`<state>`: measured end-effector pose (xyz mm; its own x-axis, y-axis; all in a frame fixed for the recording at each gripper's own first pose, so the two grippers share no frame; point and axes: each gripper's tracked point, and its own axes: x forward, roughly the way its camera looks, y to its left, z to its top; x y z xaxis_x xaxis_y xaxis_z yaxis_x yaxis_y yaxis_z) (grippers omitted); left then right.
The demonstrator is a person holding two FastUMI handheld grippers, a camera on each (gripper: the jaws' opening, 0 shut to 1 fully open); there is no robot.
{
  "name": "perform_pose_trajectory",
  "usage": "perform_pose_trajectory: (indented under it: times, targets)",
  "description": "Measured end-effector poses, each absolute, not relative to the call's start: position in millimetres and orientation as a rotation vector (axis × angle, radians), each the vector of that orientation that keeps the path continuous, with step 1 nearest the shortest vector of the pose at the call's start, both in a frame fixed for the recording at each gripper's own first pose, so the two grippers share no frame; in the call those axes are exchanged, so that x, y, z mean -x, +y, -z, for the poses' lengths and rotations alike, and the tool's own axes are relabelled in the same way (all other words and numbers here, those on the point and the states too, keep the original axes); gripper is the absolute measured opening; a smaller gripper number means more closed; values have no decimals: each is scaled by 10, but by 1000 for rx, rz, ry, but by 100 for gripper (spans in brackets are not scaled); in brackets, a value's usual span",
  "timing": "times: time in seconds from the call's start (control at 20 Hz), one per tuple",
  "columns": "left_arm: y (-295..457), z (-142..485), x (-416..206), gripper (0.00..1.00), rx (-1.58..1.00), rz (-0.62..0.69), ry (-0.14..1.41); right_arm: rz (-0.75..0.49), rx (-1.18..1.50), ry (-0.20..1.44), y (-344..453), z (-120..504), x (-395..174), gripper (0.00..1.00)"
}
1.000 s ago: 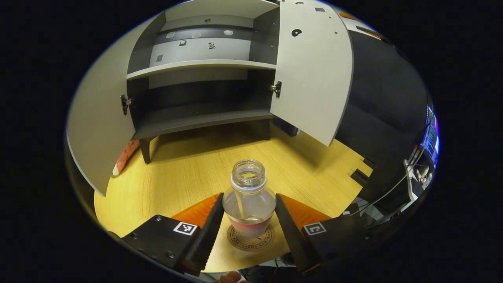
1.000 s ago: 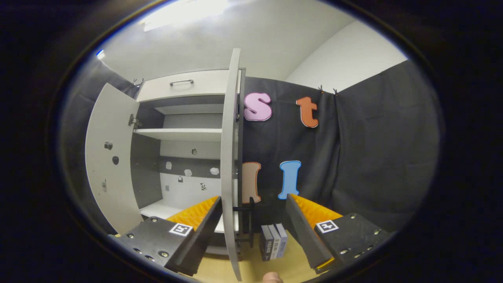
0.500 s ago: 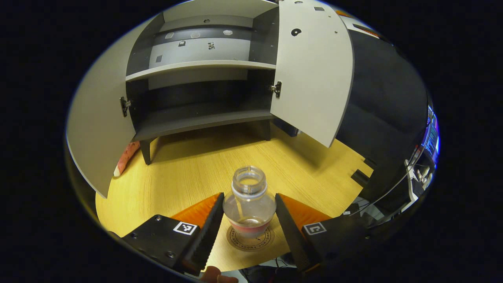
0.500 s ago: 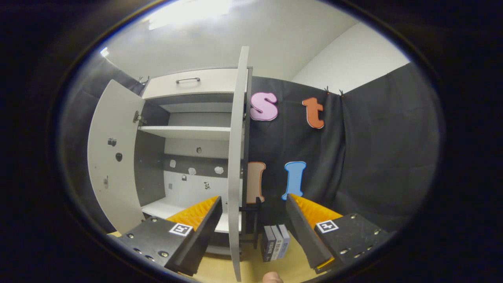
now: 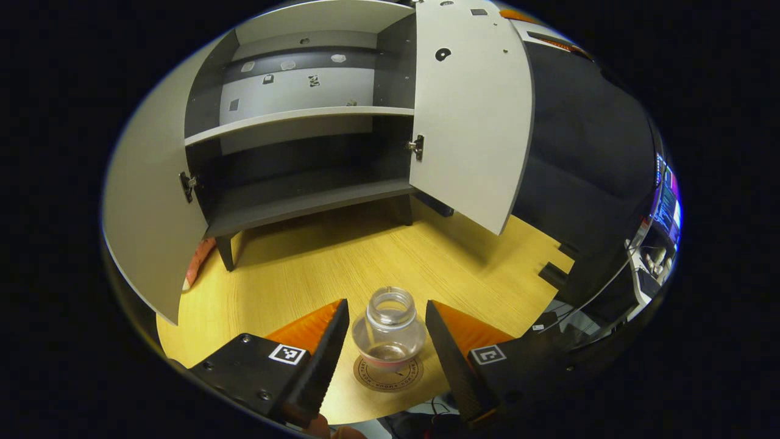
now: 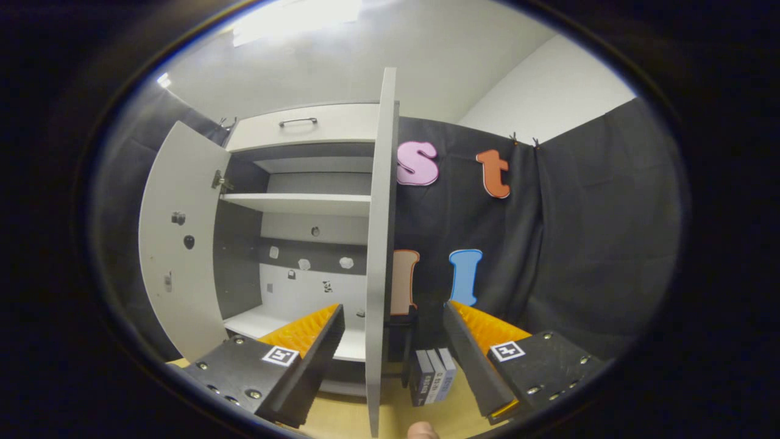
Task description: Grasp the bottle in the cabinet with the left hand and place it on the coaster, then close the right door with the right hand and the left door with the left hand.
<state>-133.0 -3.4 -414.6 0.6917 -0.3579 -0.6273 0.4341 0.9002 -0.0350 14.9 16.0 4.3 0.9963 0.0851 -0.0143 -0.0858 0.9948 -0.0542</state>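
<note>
A clear, capless bottle (image 5: 390,326) stands upright on the round coaster (image 5: 388,377) on the wooden table (image 5: 341,256). My left gripper (image 5: 385,305) is open, one finger on each side of the bottle with a gap to the glass. Behind stands the cabinet (image 5: 292,116), with its left door (image 5: 146,201) and right door (image 5: 472,116) both swung open. In the right gripper view the right door (image 6: 379,244) shows edge-on, its edge between the fingers of my open right gripper (image 6: 393,308) but farther off. The left door (image 6: 183,244) hangs open beyond.
A reddish object (image 5: 198,262) lies on the table behind the left door. Small upright boxes (image 6: 434,381) stand beside the cabinet's right side. A drawer with a handle (image 6: 298,122) tops the cabinet. Screens (image 5: 667,207) glow past the table's right edge.
My left gripper has drawn back from the bottle, which stays on the coaster and looks smaller. In the right gripper view the door edge has drifted right, toward the middle between the fingers.
</note>
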Motion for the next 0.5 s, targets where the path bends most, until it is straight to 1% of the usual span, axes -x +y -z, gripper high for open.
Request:
perform_pose_trajectory:
  times: [0.05,0.1,0.45,0.5]
  targets:
    - [-42,4088,1316,83,-118,444,664,-88,54,12,163,-39,-149,94]
    - [-52,4026,1288,83,-116,445,654,-91,52,12,176,-42,-143,98]
    - [-105,3436,1099,83,-80,446,537,-102,44,6,199,-57,-99,98]
    - [-112,3324,1064,83,-71,445,516,-104,43,2,208,-67,-83,94]
